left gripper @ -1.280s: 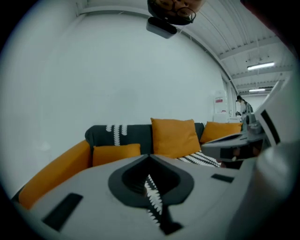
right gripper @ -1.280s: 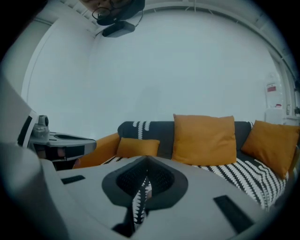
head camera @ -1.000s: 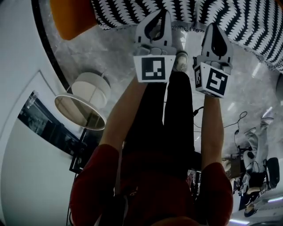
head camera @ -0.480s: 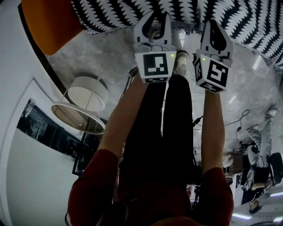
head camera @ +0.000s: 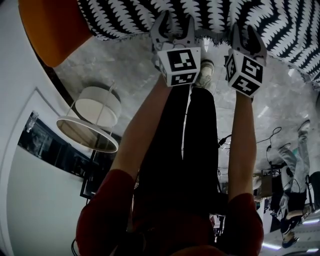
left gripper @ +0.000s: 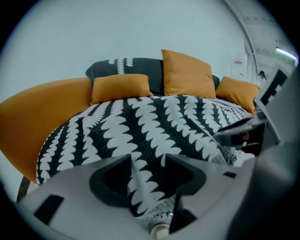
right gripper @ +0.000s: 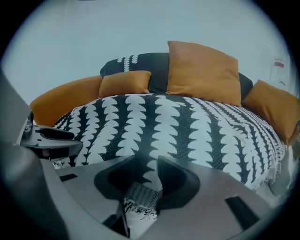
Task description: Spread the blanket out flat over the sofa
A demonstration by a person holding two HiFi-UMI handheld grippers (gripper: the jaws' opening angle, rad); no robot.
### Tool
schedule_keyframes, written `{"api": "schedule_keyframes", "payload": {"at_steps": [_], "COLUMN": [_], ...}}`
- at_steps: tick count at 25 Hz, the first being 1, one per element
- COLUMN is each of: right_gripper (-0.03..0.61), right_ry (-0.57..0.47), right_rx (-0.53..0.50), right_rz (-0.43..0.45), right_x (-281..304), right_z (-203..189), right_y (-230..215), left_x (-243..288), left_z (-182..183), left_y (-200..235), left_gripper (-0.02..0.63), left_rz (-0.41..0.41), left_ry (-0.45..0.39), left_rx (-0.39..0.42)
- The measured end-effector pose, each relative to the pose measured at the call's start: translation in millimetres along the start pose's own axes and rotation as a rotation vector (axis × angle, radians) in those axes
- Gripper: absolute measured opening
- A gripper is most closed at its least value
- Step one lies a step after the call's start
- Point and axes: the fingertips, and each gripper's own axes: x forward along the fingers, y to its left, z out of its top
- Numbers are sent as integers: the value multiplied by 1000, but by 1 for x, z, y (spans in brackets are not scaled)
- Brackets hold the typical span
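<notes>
A black-and-white zigzag blanket [head camera: 215, 15] lies spread over the round orange sofa [head camera: 50, 25], its fringed edge hanging at the front. My left gripper [head camera: 174, 27] and right gripper [head camera: 246, 37] are side by side at that front edge. Both pairs of jaws are opening. In the left gripper view a fold of blanket [left gripper: 154, 126] still runs loosely through the left gripper [left gripper: 147, 161]. In the right gripper view the fringed hem [right gripper: 140, 197] lies slack in the right gripper [right gripper: 147, 164]. Neither gripper's pads press the cloth.
Orange cushions [left gripper: 187, 75] and a dark one stand along the sofa's back. A white round side table [head camera: 97, 105] is on the marble floor to my left. Cables [head camera: 272, 132] and equipment lie at the right. My shoe [head camera: 205, 70] is close under the grippers.
Both grippers, earlier shut on the blanket's front edge, now have their jaws spread. They have also shifted slightly toward the sofa.
</notes>
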Motion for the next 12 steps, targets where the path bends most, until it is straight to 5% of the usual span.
{"api": "schedule_keyframes", "payload": {"at_steps": [2,7,12], "right_gripper": [148,58,25], "right_ry": [-8,-25,-33], "right_rx": [1,-16,-30], "right_rz": [-3,-36,-53], "right_x": [0,-3,-25], "right_z": [1,0,7], "right_y": [-1,0,-2], "left_x": [0,-6,-27], "left_z": [2,-6,4], "left_y": [-1,3,-1], "left_gripper": [219,78,58], "left_rz": [4,47,51], "left_ry": [-5,-3,-10], "left_rx": [3,3,41]}}
